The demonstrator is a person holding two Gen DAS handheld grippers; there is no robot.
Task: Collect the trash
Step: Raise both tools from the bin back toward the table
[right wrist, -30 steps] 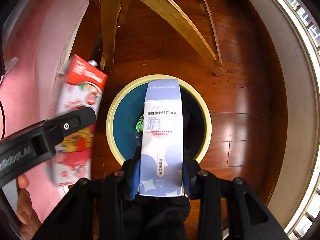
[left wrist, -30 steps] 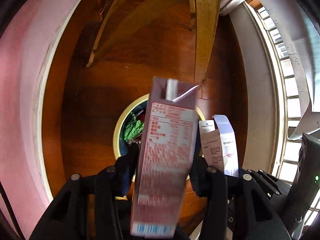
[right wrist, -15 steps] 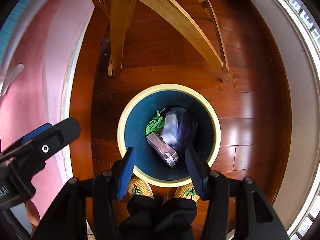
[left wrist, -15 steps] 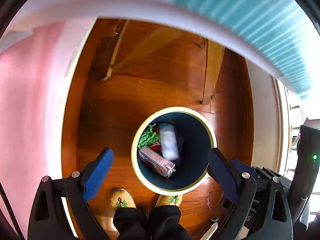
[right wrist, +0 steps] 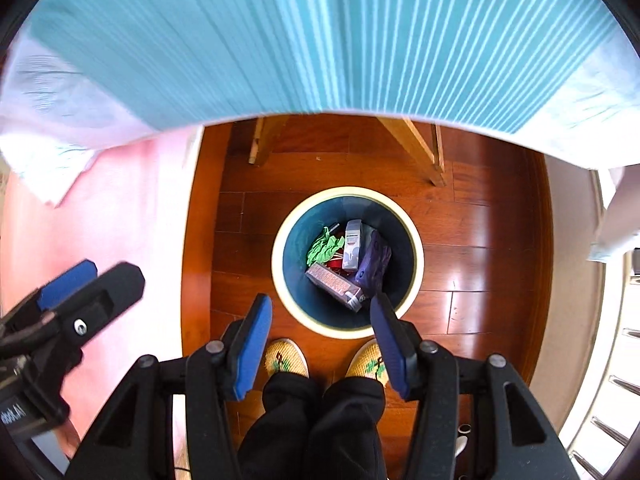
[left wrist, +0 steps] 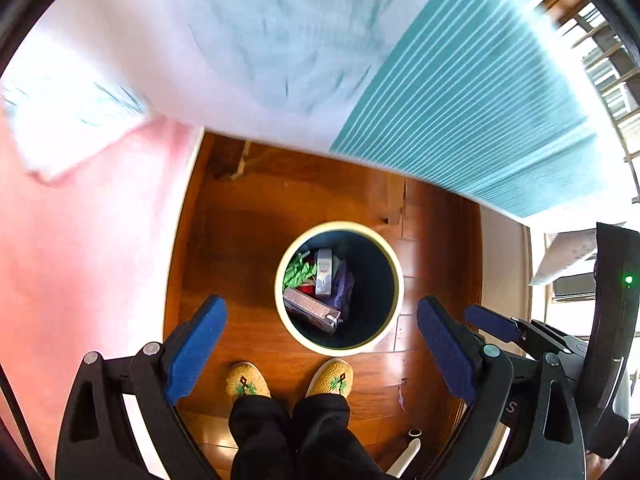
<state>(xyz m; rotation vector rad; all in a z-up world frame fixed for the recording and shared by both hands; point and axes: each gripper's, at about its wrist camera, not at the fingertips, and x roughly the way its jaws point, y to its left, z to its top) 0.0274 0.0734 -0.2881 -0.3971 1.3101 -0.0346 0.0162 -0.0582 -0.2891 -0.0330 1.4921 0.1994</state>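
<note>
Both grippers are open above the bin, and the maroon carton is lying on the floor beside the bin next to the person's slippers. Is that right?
Not quite. The maroon carton is inside the bin, lying on the other trash, not on the floor; the right wrist view shows it clearly. The rest holds: the left gripper and right gripper are both open above the bin, near the slippers.
</note>
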